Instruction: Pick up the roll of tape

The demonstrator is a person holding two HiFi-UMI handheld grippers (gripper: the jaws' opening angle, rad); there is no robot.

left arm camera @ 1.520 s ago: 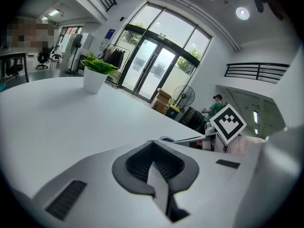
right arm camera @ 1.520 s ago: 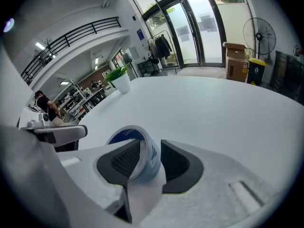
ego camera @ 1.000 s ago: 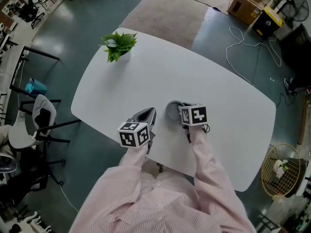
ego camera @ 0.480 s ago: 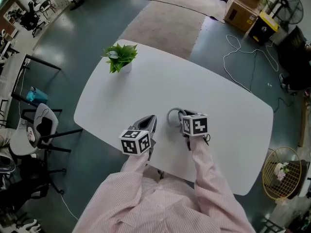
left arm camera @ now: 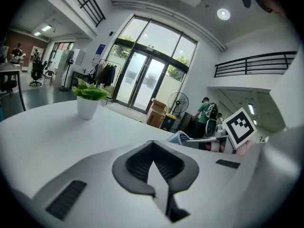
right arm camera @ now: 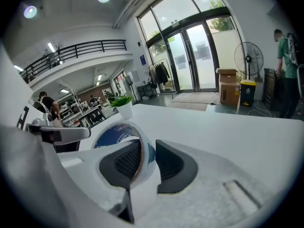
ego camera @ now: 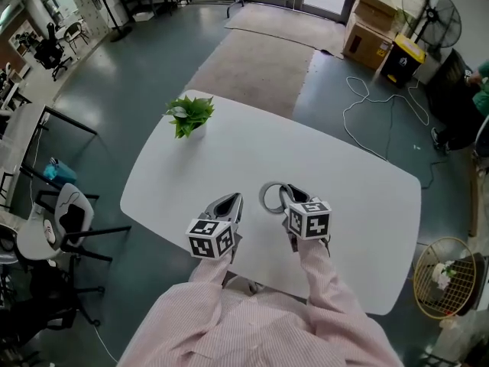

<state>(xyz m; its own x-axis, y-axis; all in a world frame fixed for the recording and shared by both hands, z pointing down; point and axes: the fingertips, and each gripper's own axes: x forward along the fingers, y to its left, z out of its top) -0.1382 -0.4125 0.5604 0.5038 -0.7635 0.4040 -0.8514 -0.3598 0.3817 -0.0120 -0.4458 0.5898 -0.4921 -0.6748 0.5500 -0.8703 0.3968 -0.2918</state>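
Note:
The roll of tape [ego camera: 270,197], a white ring with a blue inner side [right arm camera: 118,133], hangs a little above the white table [ego camera: 359,205], standing on edge. My right gripper [ego camera: 286,199] has one wall of the ring between its pads [right arm camera: 148,156]. Its jaws are closing and both pads press on that wall. My left gripper [ego camera: 229,203] hovers above the table beside it on the left. Its dark pads [left arm camera: 153,164] meet with nothing between them. In the left gripper view the tape [left arm camera: 183,137] and the right gripper's marker cube show at the right.
A small potted plant [ego camera: 189,115] stands near the table's far left corner. Chairs [ego camera: 57,205] are on the floor to the left, a wire basket [ego camera: 443,274] to the right. Cardboard boxes and a fan [ego camera: 428,6] stand far behind, with a cable on the floor.
Both grippers have risen from the table. The tape has come up with the right gripper and no longer lies on the tabletop.

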